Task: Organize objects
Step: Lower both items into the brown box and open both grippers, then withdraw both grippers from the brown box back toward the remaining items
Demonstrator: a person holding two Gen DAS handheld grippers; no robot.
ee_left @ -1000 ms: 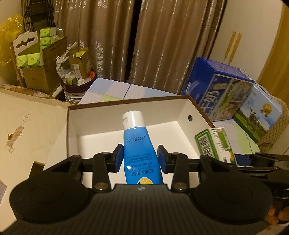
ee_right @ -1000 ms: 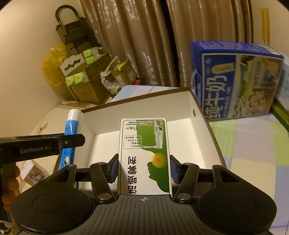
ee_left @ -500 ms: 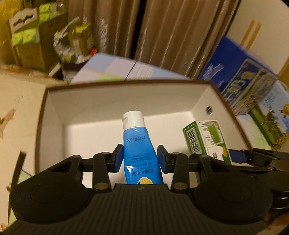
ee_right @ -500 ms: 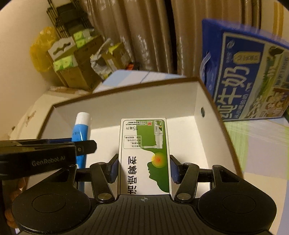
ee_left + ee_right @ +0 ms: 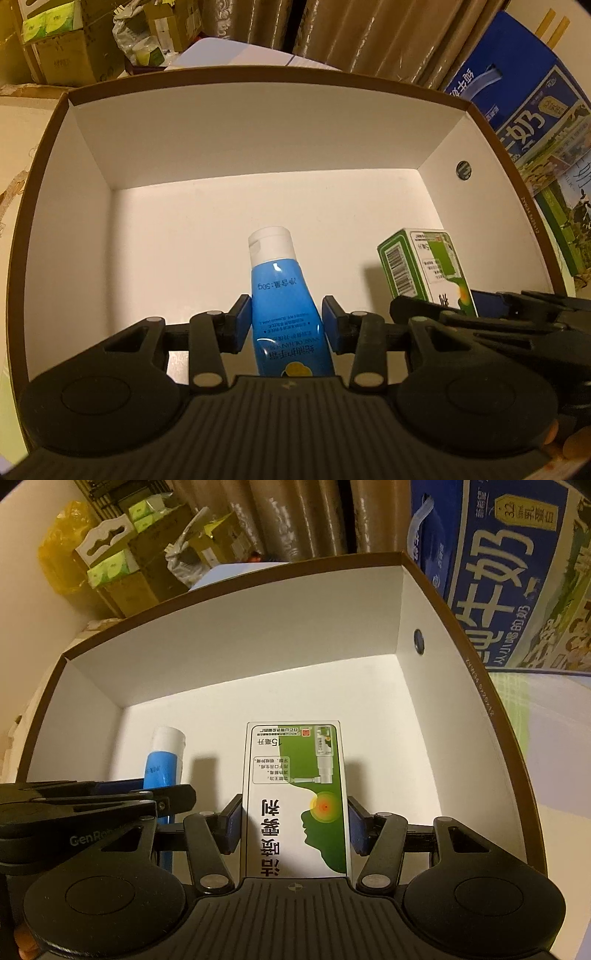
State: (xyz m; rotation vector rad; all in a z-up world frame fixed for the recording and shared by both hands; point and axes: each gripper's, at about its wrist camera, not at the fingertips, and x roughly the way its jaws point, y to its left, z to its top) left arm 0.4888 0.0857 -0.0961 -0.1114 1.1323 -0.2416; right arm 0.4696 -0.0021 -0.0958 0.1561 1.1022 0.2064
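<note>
Tube (image 5: 284, 295) left of carton (image 5: 424, 266) in box (image 5: 258, 122)

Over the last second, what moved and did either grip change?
Both tongs advanced down into the white box; its floor now fills both views. Unchanged: left tongs clamp the blue tube, right tongs clamp the green-and-white carton. Nothing released.

White-lined brown-rimmed cardboard box (image 5: 258, 125): floor bare ahead & left; walls block sides, tall blue milk carton (image 5: 517, 572) crowds right rim outside.
</note>
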